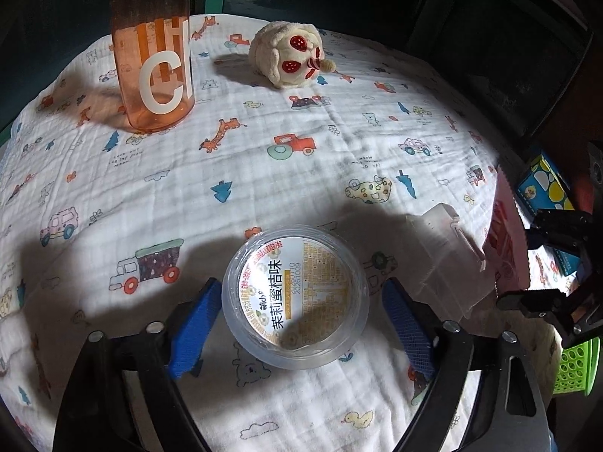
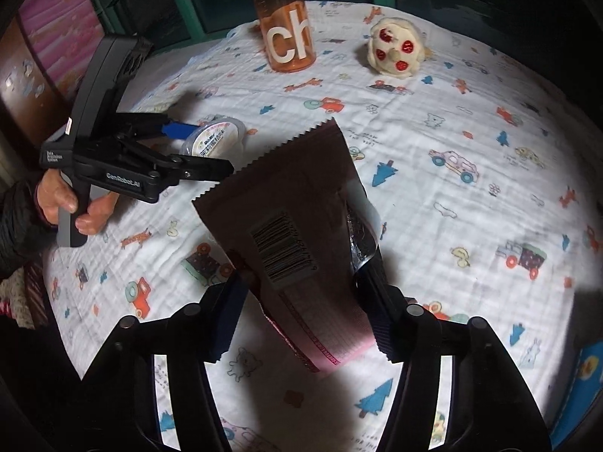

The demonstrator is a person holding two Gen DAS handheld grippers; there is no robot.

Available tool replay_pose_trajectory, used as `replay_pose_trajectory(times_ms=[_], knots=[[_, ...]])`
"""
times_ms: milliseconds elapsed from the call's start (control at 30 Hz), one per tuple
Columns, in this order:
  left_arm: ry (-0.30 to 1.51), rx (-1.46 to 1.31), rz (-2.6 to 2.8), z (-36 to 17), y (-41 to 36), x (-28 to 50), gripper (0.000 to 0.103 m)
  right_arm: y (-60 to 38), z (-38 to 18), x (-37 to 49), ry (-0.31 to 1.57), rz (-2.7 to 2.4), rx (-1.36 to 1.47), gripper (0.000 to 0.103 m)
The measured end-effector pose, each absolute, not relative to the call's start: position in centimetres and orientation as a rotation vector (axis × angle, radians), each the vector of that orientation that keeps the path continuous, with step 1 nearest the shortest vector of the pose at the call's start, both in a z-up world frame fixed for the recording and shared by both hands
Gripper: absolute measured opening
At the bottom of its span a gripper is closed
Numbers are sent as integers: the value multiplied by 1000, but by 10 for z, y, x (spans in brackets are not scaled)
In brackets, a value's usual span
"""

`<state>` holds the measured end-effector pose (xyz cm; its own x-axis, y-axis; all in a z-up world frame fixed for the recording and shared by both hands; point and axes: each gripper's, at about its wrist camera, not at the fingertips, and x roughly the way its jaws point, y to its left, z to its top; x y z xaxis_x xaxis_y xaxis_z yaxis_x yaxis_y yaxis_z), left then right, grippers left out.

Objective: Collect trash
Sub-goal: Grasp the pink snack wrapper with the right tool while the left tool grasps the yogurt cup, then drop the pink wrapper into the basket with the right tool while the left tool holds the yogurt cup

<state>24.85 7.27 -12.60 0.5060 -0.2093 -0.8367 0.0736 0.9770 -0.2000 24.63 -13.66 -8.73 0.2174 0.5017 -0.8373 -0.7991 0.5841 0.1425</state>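
A clear round jelly cup (image 1: 296,295) with a printed yellow lid lies on the patterned cloth. My left gripper (image 1: 297,320) is open, one blue pad on each side of the cup with gaps to it. The cup also shows in the right wrist view (image 2: 214,139), between the left gripper's fingers (image 2: 181,130). My right gripper (image 2: 301,316) is shut on a pink snack wrapper (image 2: 286,218) with a barcode and holds it above the cloth. The wrapper's edge shows at the right in the left wrist view (image 1: 503,233).
An orange water bottle (image 1: 152,49) and a cream plush toy (image 1: 292,54) stand at the far side of the table. A clear plastic piece (image 1: 446,260) lies right of the cup. A green basket (image 1: 574,367) and a blue box (image 1: 544,184) sit beyond the right edge.
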Motion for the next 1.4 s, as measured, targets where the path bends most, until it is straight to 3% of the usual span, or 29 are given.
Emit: replay_pose_trajectory(times_ms=[267,767,1400], knots=[[1016,-135,-188,-126,68,247,63,-152,-74,231,968,851,-236,48],[908,-112,-221,-75,61,209,63,-175,-45,179,876,713,-22,45],[853,-56,-370,-37,-5,158,63,-239,-19,93,778,462,105,45]])
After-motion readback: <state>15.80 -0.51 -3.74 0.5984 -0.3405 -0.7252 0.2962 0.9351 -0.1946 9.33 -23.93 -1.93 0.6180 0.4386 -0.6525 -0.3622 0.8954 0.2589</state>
